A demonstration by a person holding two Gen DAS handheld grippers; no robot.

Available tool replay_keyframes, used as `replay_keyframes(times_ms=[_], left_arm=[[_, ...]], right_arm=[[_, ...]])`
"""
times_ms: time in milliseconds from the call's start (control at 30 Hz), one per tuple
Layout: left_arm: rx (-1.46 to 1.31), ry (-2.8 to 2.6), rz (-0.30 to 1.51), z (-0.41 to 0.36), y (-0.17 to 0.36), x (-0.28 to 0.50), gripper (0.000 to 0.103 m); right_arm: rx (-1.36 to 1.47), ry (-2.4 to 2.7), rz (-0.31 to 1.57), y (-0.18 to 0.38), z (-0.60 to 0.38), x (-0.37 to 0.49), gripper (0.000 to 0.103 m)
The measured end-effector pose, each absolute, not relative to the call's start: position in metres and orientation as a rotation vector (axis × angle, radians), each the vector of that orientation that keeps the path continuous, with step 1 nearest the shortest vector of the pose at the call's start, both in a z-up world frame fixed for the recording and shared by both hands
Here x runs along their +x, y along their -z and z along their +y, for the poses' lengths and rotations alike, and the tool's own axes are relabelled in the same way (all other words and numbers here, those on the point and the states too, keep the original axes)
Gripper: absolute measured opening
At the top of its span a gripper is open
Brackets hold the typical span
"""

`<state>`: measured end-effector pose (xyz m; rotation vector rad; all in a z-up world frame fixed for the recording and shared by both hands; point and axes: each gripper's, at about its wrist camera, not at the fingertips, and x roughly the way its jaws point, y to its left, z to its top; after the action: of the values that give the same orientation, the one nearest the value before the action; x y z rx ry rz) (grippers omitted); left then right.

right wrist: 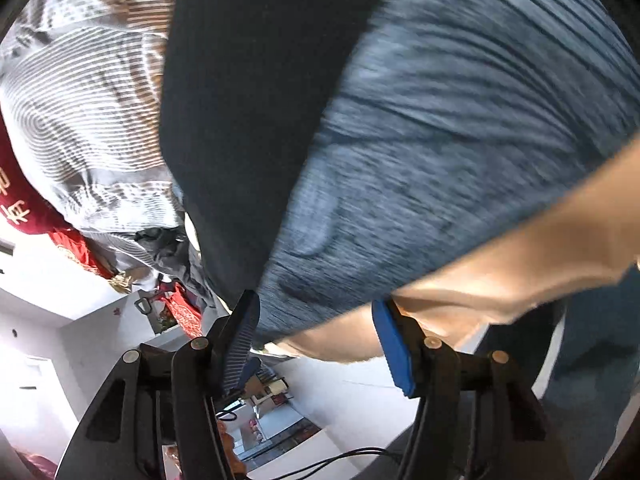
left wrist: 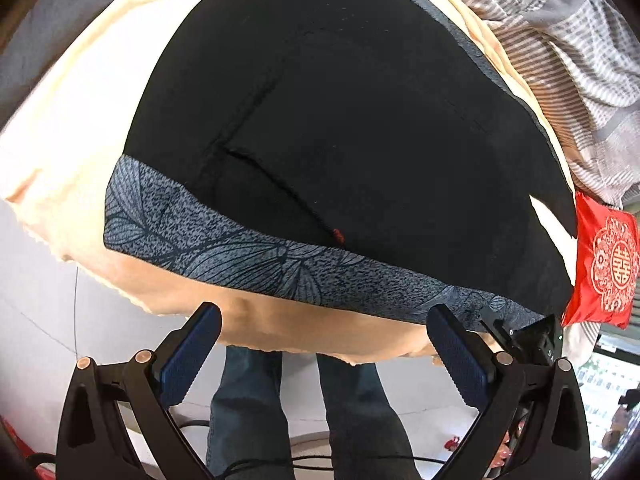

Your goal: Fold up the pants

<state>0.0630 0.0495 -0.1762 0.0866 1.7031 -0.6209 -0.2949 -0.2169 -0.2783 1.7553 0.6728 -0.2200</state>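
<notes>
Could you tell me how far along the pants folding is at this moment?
The black pants already lie spread flat on the cream blanket, patterned band nearest. Nothing is in hand: left gripper and right gripper are open, short of the fabric. Every fold seems left to do.

Right wrist view: motion-blurred. The pants smear across most of the frame, leaf print unreadable, top and right side cut by the lens edge. Striped bedding cut at the left edge; red cloth only partly in frame, its lettering clipped.

Left wrist view: pants run out of the top edge, far end not visible. Cream blanket mostly hidden under them. Right gripper only a black sliver behind the left gripper's right finger; its jaw state can't be read here. Red pillow clipped at the lens edge.
</notes>
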Motion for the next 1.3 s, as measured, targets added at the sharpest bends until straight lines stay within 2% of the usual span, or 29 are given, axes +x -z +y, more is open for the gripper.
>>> replay_keyframes(times_ms=[100, 167, 200, 233, 267, 300, 333, 533, 733, 800, 867, 900, 967, 1000, 1133, 1300], left_arm=[[0.093, 0.599, 1.709, 0.049, 0.181, 0.064, 0.103], [0.089, 0.591, 1.711, 0.049, 0.185, 0.065, 0.103], [0.079, 0.587, 1.715, 0.051, 0.187, 0.065, 0.103], [0.057, 0.587, 1.721, 0.054, 0.188, 0.064, 0.103], [0.012, 0.589, 1.730, 0.058, 0.189, 0.063, 0.103], [-0.030, 0.587, 1.735, 0.062, 0.190, 0.062, 0.103], [-0.089, 0.582, 1.742, 0.066, 0.190, 0.062, 0.103], [-0.303, 0.561, 1.748, 0.078, 0.204, 0.079, 0.103], [-0.542, 0.542, 1.731, 0.086, 0.214, 0.093, 0.103], [-0.572, 0.526, 1.708, 0.088, 0.215, 0.099, 0.092], [-0.550, 0.563, 1.698, 0.087, 0.217, 0.106, 0.059], [-0.520, 0.572, 1.698, 0.086, 0.218, 0.109, 0.052], [-0.407, 0.563, 1.707, 0.081, 0.215, 0.113, 0.027], [-0.347, 0.550, 1.704, 0.080, 0.210, 0.116, 0.024], [-0.220, 0.578, 1.640, 0.070, 0.173, 0.119, 0.024], [-0.184, 0.623, 1.584, 0.051, 0.132, 0.137, 0.024]], right_arm=[[1.785, 0.207, 0.570, 0.272, -0.228, -0.284, 0.063], [1.788, 0.198, 0.566, 0.267, -0.235, -0.269, 0.063], [1.798, 0.195, 0.582, 0.266, -0.236, -0.264, 0.056], [1.816, 0.201, 0.618, 0.266, -0.238, -0.259, 0.040], [1.830, 0.196, 0.635, 0.263, -0.238, -0.257, 0.032], [1.833, 0.187, 0.632, 0.258, -0.239, -0.256, 0.018], [1.832, 0.167, 0.612, 0.249, -0.240, -0.256, 0.013], [1.813, 0.046, 0.507, 0.201, -0.246, -0.249, 0.013], [1.774, 0.030, 0.581, 0.185, -0.253, -0.248, 0.013], [1.780, 0.039, 0.607, 0.187, -0.253, -0.250, 0.012], [1.782, 0.044, 0.622, 0.191, -0.251, -0.246, 0.012], [1.782, 0.044, 0.628, 0.194, -0.251, -0.246, 0.012], [1.786, 0.054, 0.644, 0.198, -0.252, -0.243, 0.012], [1.784, 0.056, 0.652, 0.198, -0.253, -0.239, 0.012], [1.736, 0.028, 0.693, 0.189, -0.267, -0.230, 0.010], [1.597, -0.036, 0.734, 0.148, -0.305, -0.202, 0.010]])
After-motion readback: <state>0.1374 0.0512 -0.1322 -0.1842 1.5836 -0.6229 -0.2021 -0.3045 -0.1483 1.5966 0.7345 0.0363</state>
